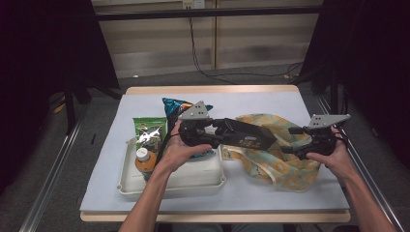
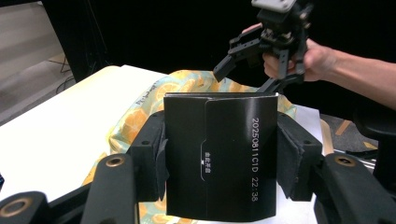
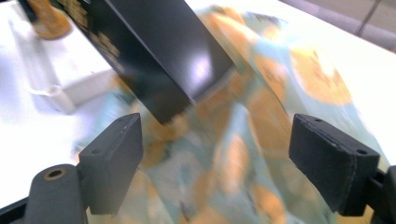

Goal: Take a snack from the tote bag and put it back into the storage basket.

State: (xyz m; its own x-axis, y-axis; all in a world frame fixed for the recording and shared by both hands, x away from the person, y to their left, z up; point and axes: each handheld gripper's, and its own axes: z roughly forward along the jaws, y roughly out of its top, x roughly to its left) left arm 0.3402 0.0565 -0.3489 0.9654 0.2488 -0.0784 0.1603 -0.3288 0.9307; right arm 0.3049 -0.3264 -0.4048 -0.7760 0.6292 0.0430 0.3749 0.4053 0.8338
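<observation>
A lab recording bay: black curtains (image 1: pixel 43 58) hang either side of the white-covered bench (image 1: pixel 145 104), metal framing (image 1: pixel 208 12) and cables (image 1: pixel 203 67) behind it.

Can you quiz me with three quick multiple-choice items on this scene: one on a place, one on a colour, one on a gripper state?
1. Where does the bottle stand?
A. in the white tray
B. on the patterned bag
C. on the floor

2. What colour is the box in the left gripper?
A. red
B. black
C. white

3. How is the right gripper?
A. shut on the box
B. shut on the bag
C. open

Key: 1 A, it stands at the tray's left end; 2 B, black with white print; 3 C, the jaws stand wide apart with nothing gripped.
</observation>
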